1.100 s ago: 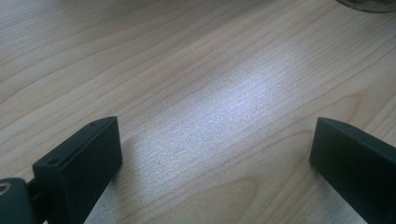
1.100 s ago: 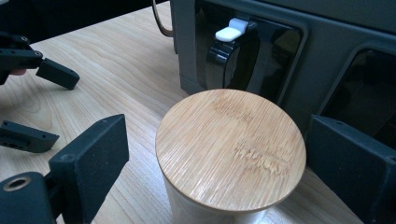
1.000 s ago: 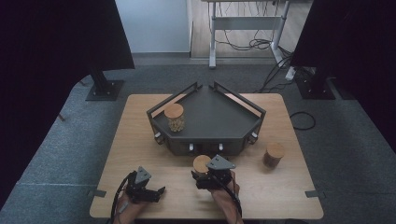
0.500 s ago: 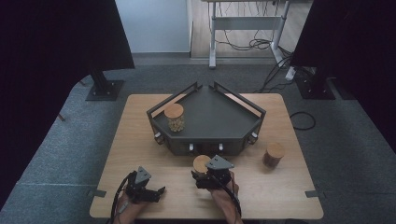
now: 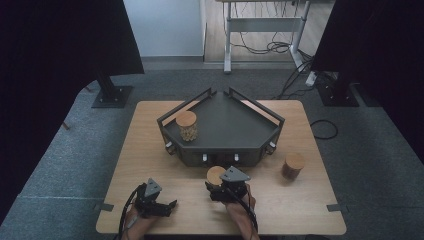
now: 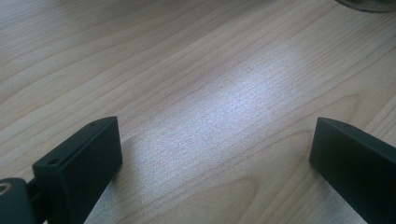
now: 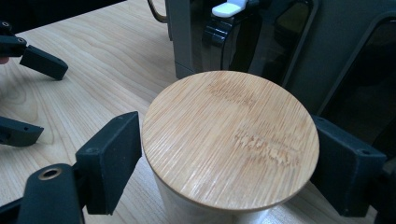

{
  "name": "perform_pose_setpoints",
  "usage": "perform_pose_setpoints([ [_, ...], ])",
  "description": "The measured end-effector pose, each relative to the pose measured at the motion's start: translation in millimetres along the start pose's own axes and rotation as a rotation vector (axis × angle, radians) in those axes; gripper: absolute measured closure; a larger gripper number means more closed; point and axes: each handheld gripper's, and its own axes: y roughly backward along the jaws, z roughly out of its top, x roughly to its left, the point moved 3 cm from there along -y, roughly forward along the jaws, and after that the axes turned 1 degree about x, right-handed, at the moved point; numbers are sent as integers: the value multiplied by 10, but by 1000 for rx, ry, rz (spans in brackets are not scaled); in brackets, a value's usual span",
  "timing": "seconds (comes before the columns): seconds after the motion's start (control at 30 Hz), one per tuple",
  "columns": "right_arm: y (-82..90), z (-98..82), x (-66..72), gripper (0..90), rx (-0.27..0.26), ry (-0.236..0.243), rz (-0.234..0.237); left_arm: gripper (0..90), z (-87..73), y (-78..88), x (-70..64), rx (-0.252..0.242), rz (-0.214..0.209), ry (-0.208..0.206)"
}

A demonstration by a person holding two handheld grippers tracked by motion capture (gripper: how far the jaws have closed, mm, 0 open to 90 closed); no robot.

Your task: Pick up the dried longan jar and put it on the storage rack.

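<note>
One lidded jar [image 7: 230,144] sits between right tongs [image 7: 229,163].

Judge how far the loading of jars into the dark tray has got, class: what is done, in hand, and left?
Done: one jar stands in the tray. In hand: the right gripper has just been closing, pads against a second jar by the tray's front. Left: the third jar waits at the right; the left gripper is open.
</note>
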Motion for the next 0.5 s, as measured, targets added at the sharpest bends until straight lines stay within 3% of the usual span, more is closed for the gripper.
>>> perform_pose_setpoints([
  [0.27,-16,-38,-56,238,-6,-49,19,22,0,0,0,0,0,0],
  [0.5,-8,-50,6,241,-12,-62,-9,23,0,0,0,0,0,0],
])
